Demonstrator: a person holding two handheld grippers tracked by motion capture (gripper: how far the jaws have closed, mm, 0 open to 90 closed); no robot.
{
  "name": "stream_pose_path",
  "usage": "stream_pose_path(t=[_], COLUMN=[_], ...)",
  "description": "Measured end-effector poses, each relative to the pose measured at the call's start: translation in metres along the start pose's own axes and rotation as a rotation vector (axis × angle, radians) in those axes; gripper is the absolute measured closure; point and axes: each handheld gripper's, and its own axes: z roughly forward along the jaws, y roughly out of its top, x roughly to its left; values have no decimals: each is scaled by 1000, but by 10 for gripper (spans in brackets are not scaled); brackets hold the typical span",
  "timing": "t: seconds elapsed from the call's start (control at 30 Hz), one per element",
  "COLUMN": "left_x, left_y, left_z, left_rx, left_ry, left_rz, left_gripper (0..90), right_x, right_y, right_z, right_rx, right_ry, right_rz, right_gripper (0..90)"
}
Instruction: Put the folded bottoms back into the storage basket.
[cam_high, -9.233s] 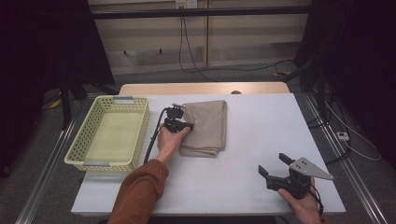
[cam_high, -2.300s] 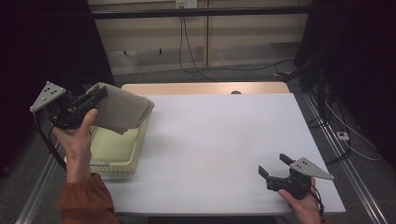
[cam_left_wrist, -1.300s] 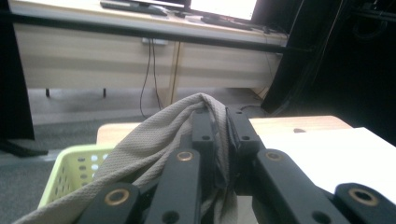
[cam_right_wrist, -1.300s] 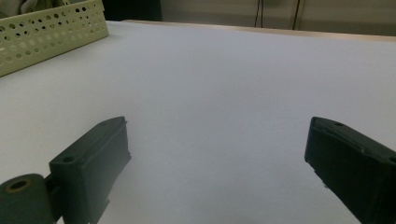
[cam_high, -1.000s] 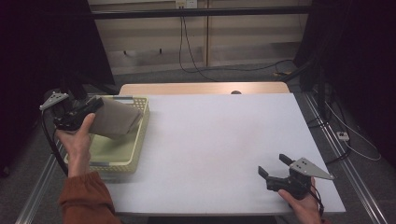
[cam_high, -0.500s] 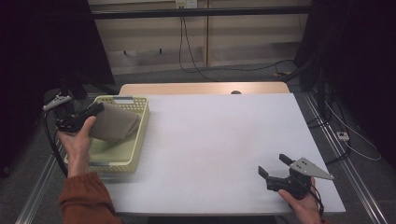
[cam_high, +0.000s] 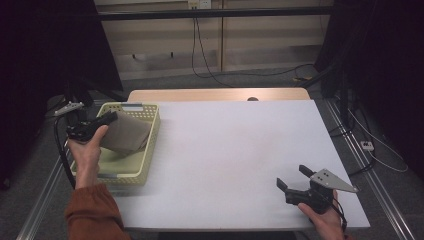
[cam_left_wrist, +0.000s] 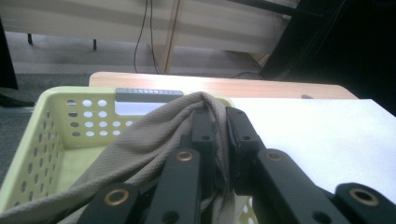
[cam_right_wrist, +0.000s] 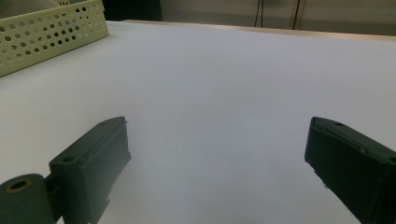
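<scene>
The left claw (cam_left_wrist: 219, 140) is clamped tight on the folded beige cloth (cam_high: 125, 135), holding it over the yellow basket (cam_high: 145, 157) at the tabletop's (cam_high: 240, 150) left edge. The right claw (cam_high: 295, 180) sits at the near right corner, jaws spread wide, gripping nothing.

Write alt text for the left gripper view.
A hand-held gripper pinches a fold of beige cloth between its black jaws above a yellow perforated basket. The white table lies to the right.
</scene>
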Motion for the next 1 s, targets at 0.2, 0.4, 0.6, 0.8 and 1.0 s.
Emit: stream_pose_path(t=[0.2, 0.4, 0.6, 0.8, 1.0], left_x=[-5, -3, 15, 22, 28], left_y=[0, 1, -2, -9, -17], left_z=[6, 13, 20, 30, 40], left_rx=[1, 26, 113, 234, 333], left_ry=[-56, 34, 200, 261, 288], left_rz=[-28, 34, 77, 102, 116], left_gripper=[836, 833, 829, 827, 825], right_x=[0, 0, -1, 0, -1], right_y=[0, 0, 0, 0, 0], right_z=[0, 0, 1, 2, 2], right_rx=[0, 2, 3, 8, 10], right_ry=[-1, 2, 0, -2, 0], right_rz=[0, 0, 1, 0, 0], right_gripper=[60, 61, 61, 61, 61])
